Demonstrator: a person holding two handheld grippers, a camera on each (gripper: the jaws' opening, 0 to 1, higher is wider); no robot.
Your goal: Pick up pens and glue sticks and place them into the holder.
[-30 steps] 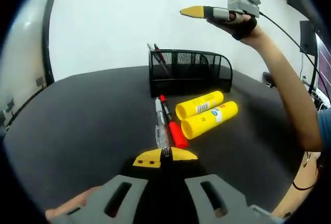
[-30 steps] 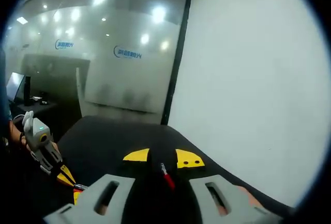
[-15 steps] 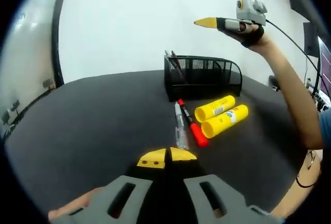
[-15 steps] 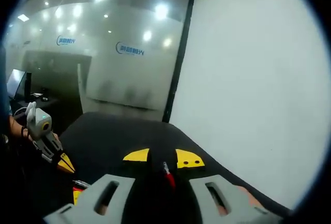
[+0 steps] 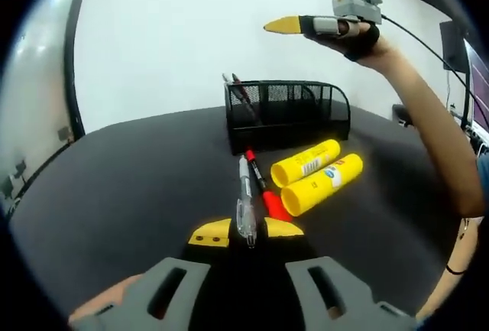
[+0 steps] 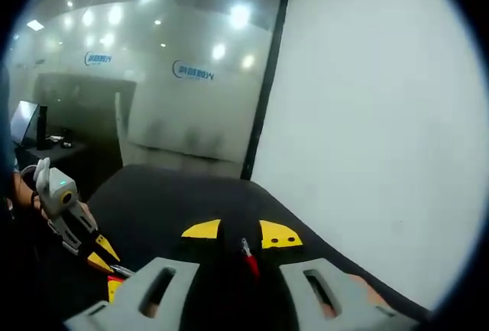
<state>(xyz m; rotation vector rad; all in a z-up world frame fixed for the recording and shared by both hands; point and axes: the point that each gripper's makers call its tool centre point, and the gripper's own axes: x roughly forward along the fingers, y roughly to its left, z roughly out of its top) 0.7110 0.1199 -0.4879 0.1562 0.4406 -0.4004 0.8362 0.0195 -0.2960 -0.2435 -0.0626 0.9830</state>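
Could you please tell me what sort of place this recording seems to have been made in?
Probably an office or lab room. A frosted glass partition bearing a logo reflects ceiling lights, a computer monitor stands on a desk behind, and a black mesh holder sits on a dark table.

In the left gripper view, the near end of a clear pen [image 5: 245, 209] lies hidden between the left gripper [image 5: 247, 233] tips, and the pen masks part of the red marker [image 5: 264, 189] beside it. Two pens [image 5: 240, 92] standing in the mesh holder [image 5: 288, 113] disappear below its rim. Label print on the two glue sticks [image 5: 315, 175] is too small to read. In the right gripper view, the right gripper [image 6: 241, 236] conceals most of a red-tipped pen [image 6: 247, 258]; wall lettering [image 6: 192, 70] beyond the glass is blurred.
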